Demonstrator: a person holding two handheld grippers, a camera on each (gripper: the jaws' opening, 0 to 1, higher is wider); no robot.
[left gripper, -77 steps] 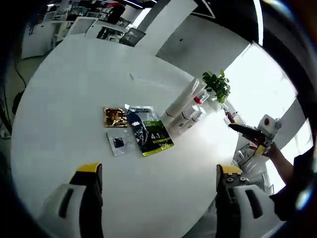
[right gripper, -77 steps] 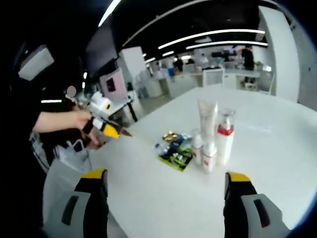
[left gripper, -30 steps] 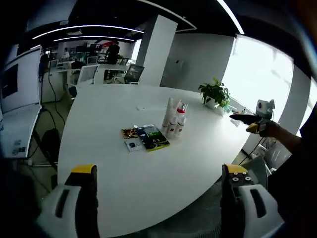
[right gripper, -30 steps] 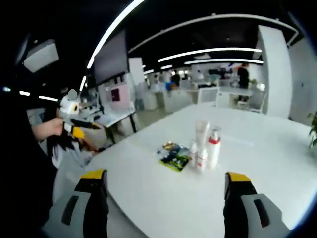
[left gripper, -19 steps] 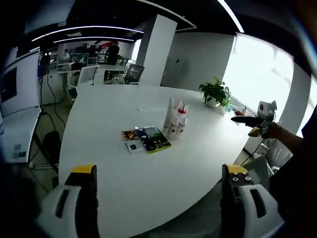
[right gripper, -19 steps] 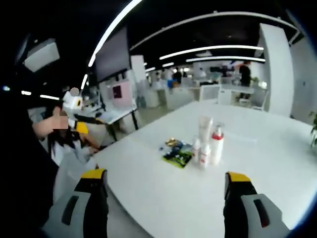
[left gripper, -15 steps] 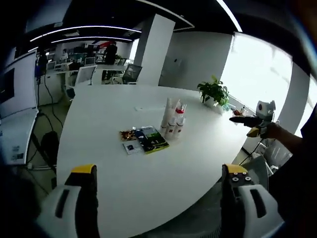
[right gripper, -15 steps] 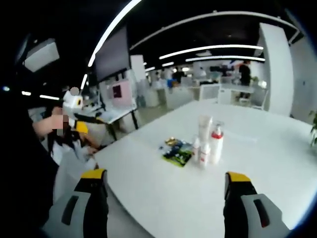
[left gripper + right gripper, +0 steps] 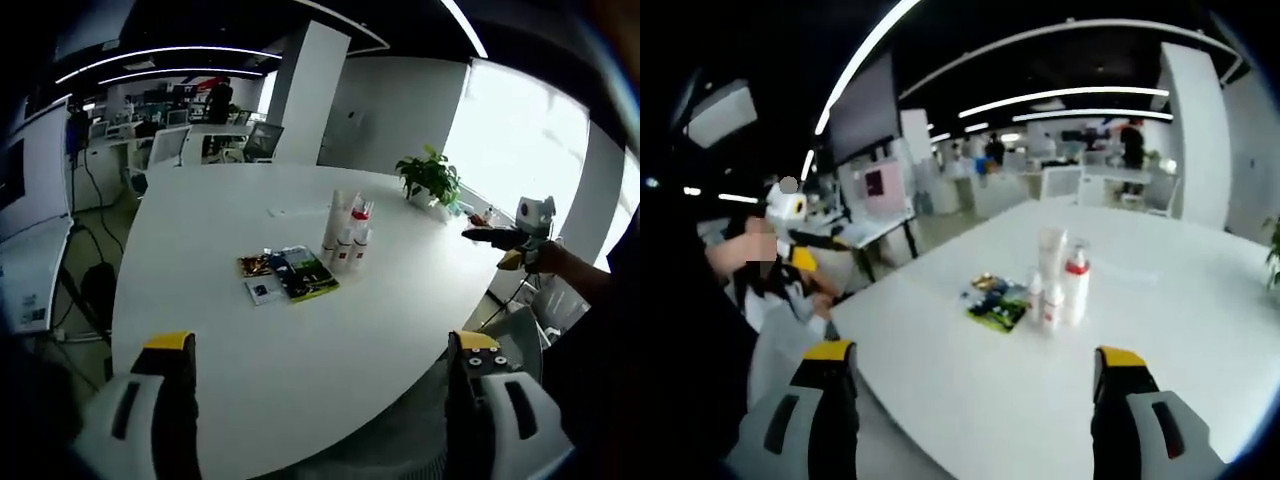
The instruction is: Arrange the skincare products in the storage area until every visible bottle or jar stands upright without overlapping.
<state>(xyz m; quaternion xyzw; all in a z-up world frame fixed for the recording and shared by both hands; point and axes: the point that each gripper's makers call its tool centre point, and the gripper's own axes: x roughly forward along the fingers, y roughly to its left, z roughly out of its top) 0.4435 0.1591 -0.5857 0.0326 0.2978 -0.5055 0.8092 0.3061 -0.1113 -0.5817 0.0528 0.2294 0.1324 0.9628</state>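
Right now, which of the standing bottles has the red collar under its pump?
The pump bottle, tallest after the white tube beside it; the two small bottles in front are shorter and have no pump.

Bare white table (image 9: 200,300) lies open on every side of the upright bottles (image 9: 345,235), except where flat sachets (image 9: 290,275) lie apparently just beside them.

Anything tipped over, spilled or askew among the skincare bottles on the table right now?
Nothing stands out. The cluster of white bottles, including the red-collared pump bottle, stands upright on the round white table. The flat sachets lie beside them, apart. Both grippers hover open, well back.
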